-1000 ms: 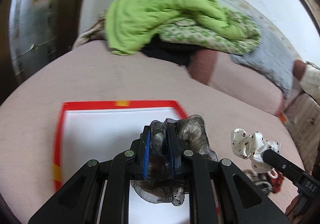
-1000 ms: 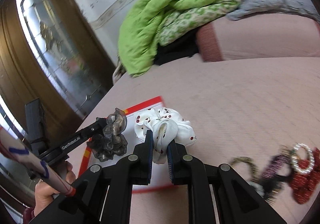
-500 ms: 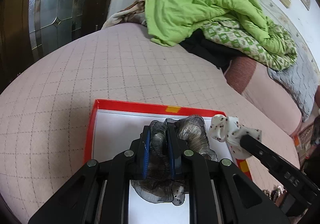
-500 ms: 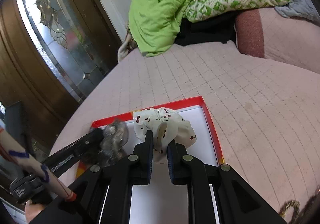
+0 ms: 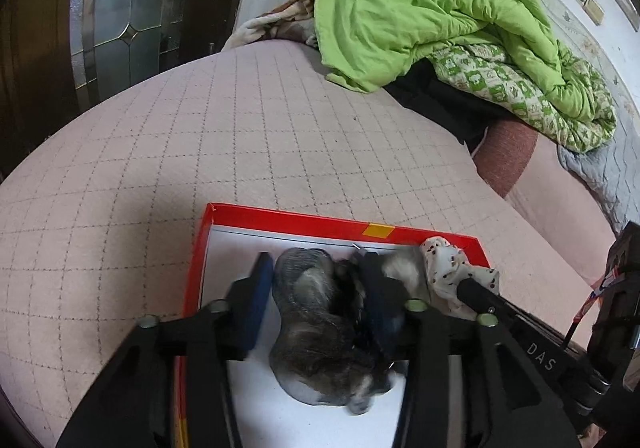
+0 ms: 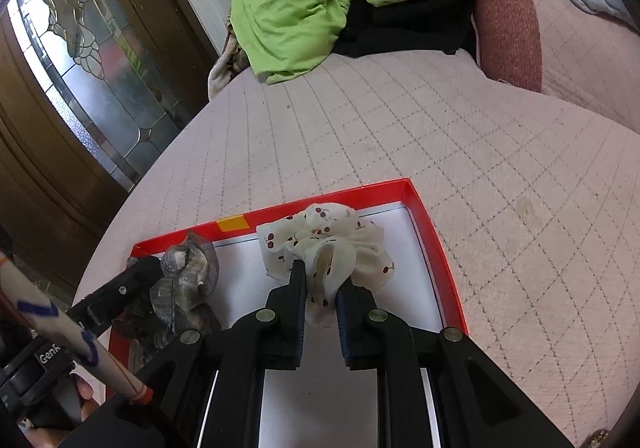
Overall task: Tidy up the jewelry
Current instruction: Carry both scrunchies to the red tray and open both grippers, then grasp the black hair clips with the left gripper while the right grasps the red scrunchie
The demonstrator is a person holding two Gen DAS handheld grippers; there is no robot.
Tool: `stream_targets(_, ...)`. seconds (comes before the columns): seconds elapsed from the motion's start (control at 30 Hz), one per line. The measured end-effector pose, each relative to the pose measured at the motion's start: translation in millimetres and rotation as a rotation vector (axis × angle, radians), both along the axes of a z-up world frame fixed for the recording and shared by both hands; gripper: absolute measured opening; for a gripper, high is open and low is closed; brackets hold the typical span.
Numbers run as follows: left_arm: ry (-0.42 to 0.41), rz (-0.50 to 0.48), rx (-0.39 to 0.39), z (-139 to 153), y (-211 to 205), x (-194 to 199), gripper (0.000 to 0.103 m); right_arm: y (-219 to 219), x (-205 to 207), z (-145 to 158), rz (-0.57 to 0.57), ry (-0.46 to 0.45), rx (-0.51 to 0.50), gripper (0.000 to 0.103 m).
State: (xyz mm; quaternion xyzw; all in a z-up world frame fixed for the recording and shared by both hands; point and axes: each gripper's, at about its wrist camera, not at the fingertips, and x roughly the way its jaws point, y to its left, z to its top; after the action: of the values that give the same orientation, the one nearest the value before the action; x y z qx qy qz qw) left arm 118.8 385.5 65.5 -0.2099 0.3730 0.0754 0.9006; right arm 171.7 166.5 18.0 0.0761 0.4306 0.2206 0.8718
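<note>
A shallow tray with a red rim (image 5: 304, 217) and a white floor lies on the pink bedspread. My left gripper (image 5: 316, 280) is low over it, its jaws opening and standing wide. The grey shimmery scrunchie (image 5: 316, 328) lies loose between them on the tray floor. In the right wrist view this grey scrunchie (image 6: 188, 276) sits in the tray's (image 6: 432, 240) left part. My right gripper (image 6: 322, 282) is over the tray's right part. Its jaws are starting to open, but the pads still pinch a fold of the white cherry-print scrunchie (image 6: 328, 240), also seen as the white scrunchie (image 5: 444, 260).
A green quilt (image 5: 420, 7) over a patterned one is heaped at the far side of the pink quilted bedspread (image 5: 200, 127). A dark wooden door with leaded glass (image 5: 120, 7) stands at the left. A reddish bolster (image 5: 508, 151) lies at the right. A hand (image 6: 86, 388) grips the left handle.
Both grippers moved over the tray and came down. The left jaws spread apart and let go of the grey scrunchie. The right gripper carried the white scrunchie into the tray.
</note>
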Motion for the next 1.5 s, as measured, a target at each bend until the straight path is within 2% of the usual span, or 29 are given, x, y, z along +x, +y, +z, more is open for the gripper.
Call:
stream_targets(0.13, -0.014, 0.01, -0.013, 4, 3, -2, 0.05, -4, -5, 4, -0.001, -0.006, 0.01, 0.04)
stream_targets(0.3, -0.058, 0.005, -0.018, 19, -2, -7, 0.05, -16, -18, 16, 0.006, -0.025, 0.034, 0.041)
stream_targets(0.43, -0.101, -0.019, -0.006, 34, -16, -13, 0.051, -40, -35, 34, -0.011, -0.049, 0.091, 0.041)
stream_targets(0.6, -0.134, -0.092, 0.016, 48, -47, -15, 0.051, -77, -71, 50, -0.045, -0.066, 0.15, 0.041)
stream_targets(0.73, -0.148, -0.178, 0.038, 55, -82, -16, 0.051, -115, -107, 55, -0.081, -0.091, 0.159, 0.041)
stream_targets(1.03, -0.147, -0.44, 0.058, 52, -170, -28, 0.051, -231, -171, 46, -0.259, -0.114, 0.122, 0.041)
stream_targets(1.2, -0.107, -0.679, 0.055, 39, -228, -44, 0.051, -295, -190, 20, -0.393, -0.05, 0.126, 0.041)
stream_targets(1.33, -0.076, -0.882, 0.084, 29, -271, -70, 0.051, -337, -199, 15, -0.496, -0.031, 0.167, 0.041)
stream_targets(1.4, -0.07, -0.994, 0.104, 23, -292, -90, 0.051, -345, -202, 15, -0.515, -0.035, 0.161, 0.041)
stream_targets(1.5, -0.067, -1.11, 0.156, 15, -318, -113, 0.051, -352, -206, 15, -0.507, -0.027, 0.166, 0.041)
